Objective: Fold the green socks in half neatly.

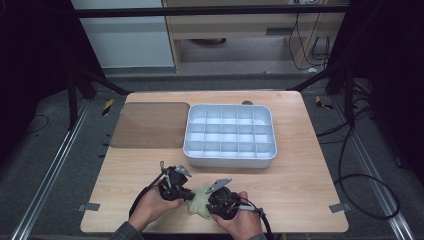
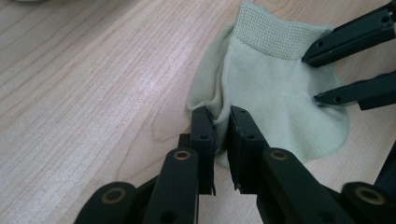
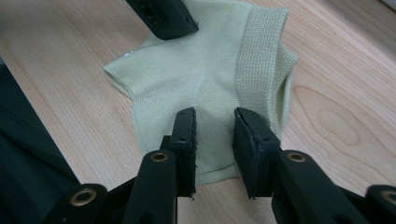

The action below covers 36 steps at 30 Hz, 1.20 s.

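A light wooden table (image 1: 300, 165) spreads out in the high view. Toward twelve o'clock on it sits a white compartment tray (image 1: 229, 159), with a brown translucent lid (image 1: 150, 125) lying flat just beside it at nine o'clock. At six o'clock, near the table's front edge, a small pale green sock (image 1: 200, 202) (ribbed cuff showing) lies crumpled between two hand-held grippers. The left gripper (image 2: 221, 122), at the sock's nine o'clock, has its jaws pinched tight on a fold of the sock's edge. The right gripper (image 3: 214, 125), at the sock's three o'clock, rests over the fabric with its jaws parted, pads not pressing the cloth.
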Each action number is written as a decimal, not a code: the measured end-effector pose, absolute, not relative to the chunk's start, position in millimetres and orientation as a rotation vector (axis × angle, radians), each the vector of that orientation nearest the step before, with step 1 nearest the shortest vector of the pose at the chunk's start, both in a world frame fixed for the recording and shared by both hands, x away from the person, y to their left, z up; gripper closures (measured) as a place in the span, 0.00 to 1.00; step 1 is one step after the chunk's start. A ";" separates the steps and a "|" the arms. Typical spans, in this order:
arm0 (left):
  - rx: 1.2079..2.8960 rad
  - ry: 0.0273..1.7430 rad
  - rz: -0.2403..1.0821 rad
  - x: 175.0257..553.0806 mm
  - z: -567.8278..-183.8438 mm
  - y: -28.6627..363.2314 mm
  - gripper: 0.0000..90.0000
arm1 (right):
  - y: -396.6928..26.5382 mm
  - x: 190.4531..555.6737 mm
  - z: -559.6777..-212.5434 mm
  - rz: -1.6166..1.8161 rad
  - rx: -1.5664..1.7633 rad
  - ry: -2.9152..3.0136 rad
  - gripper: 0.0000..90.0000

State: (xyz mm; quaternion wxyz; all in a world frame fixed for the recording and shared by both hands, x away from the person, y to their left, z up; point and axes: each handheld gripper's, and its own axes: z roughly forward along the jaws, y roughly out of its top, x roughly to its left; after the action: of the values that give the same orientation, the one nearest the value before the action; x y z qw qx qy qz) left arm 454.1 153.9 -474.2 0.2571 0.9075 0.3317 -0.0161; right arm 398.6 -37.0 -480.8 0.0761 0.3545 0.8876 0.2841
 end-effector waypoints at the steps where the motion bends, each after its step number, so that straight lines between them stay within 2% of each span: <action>1: 2.462 0.902 -0.043 454.2 -473.7 154.4 0.91 | -37.0 398.5 -480.8 0.851 1.062 2.661 0.77; 36: 2.508 0.809 0.010 441.0 -442.4 144.2 0.94 | -38.3 399.0 -481.4 0.854 1.062 2.668 0.78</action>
State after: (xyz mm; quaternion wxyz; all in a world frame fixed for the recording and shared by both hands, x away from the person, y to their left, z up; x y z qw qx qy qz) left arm 441.0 144.2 -442.4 0.2506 0.9213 0.2972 0.0038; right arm 399.0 -38.3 -481.4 0.0727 0.3536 0.8882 0.2843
